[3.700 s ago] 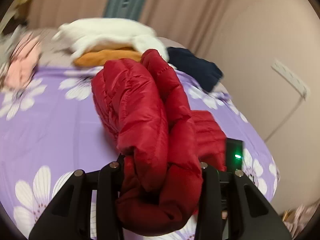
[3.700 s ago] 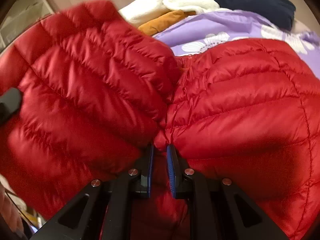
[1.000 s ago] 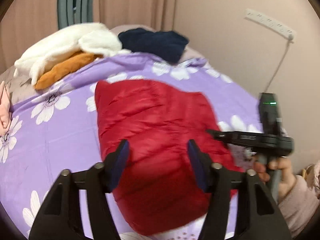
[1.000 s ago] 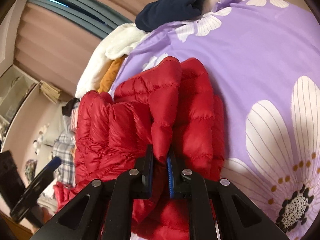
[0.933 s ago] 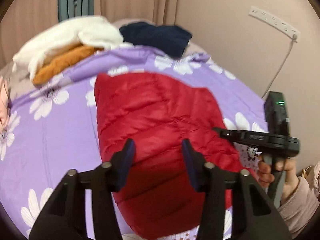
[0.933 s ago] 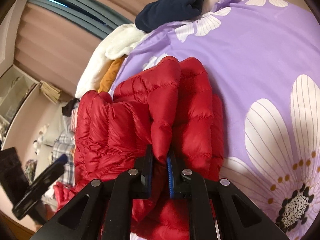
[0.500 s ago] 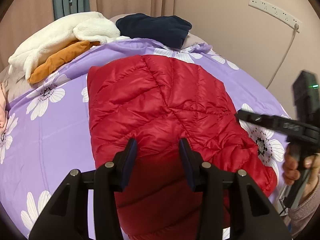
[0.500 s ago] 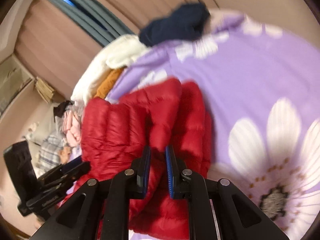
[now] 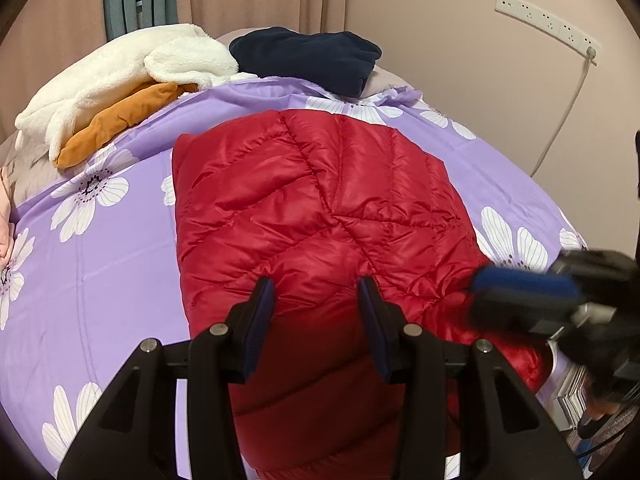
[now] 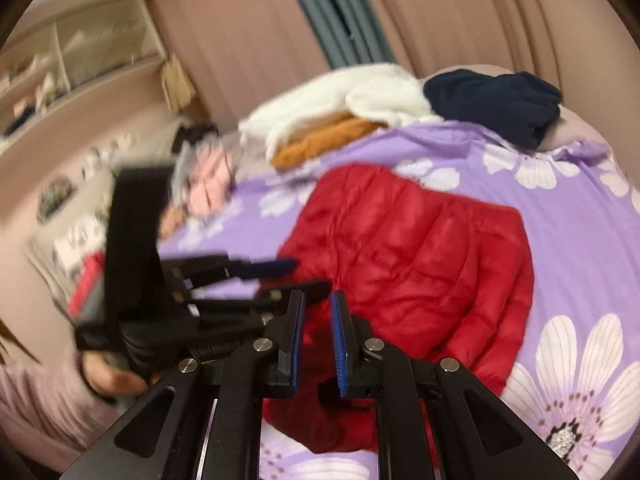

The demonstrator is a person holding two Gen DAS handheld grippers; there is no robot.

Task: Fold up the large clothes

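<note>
A red quilted puffer jacket lies folded into a rough rectangle on the purple flowered bedsheet. My left gripper sits low over the jacket's near end. Its jaws stand apart, the padding shows between them, and I see no pinch. From the right wrist the same jacket lies ahead, with the left gripper blurred at its left edge. My right gripper hangs above the jacket's near corner with its blue pads nearly together and nothing between them. It also shows as a blur, the right gripper.
At the head of the bed lie a white fleece, an orange garment and a navy garment. Pink clothes sit at the bed's left side below shelves. A power strip with a cable hangs on the right wall.
My right gripper has come off the jacket's fold, lifted and rolled upright, swinging in beside the left one. The left gripper's jaws narrowed a little and it sank toward the jacket.
</note>
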